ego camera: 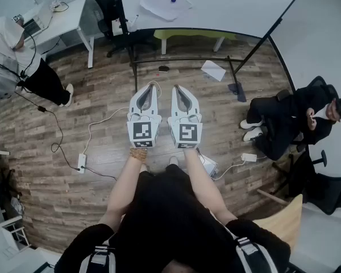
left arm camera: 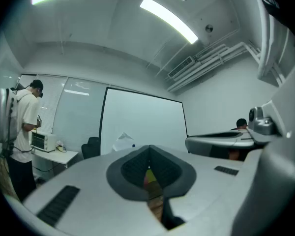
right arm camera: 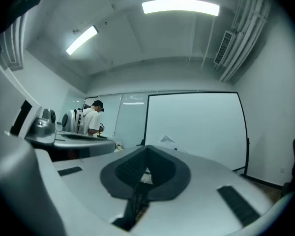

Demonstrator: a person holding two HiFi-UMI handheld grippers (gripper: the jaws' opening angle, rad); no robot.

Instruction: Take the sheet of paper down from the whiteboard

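While left tongs [ego camera: 153, 87] and right tongs [ego camera: 177, 88] sit pressed together, empty, paper [ego camera: 166, 3] at twelve o'clock on the whiteboard [ego camera: 233, 4] could tear if yanked against its blue pin [ego camera: 173, 0].

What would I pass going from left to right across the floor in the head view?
Standing person in a white shirt → white power strip → left gripper → right gripper → loose white sheet on the floor → seated person in black.
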